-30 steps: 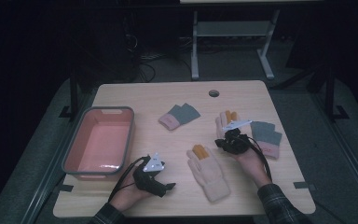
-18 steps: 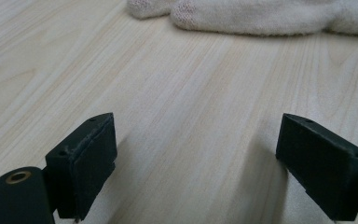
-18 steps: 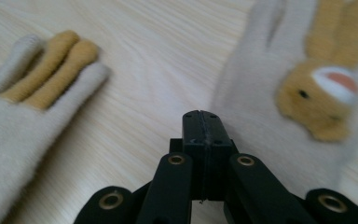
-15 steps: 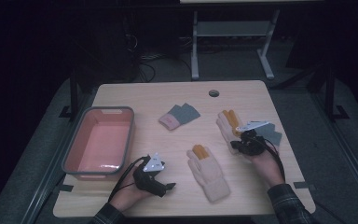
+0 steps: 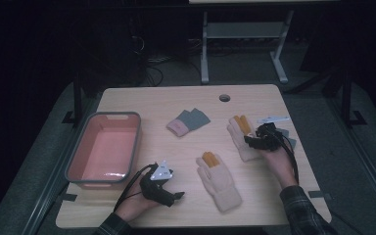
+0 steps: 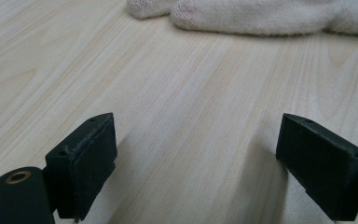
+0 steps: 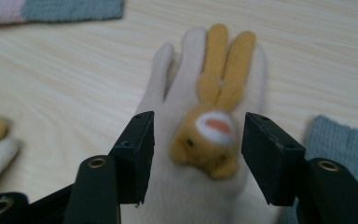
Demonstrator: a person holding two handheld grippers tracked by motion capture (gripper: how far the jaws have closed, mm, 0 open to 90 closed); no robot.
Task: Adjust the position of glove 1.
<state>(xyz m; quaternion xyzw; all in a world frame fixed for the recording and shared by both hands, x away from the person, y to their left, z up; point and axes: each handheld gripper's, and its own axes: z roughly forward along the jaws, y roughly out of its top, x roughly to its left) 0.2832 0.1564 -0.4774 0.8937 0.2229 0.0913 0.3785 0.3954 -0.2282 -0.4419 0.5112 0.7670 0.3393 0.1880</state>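
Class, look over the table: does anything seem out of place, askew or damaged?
Nothing looks damaged or spilled. The two cream gloves lie apart rather than paired: one mid-table, the other under the right claw, whose jaws have just been opening over it. The pink tub sits squarely.

The cream glove's upper part is cut off by the picture's top edge.

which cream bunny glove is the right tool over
The cream glove farther right, its bunny between the right tool's just-opened jaws. The other cream glove lies at table centre, apart.
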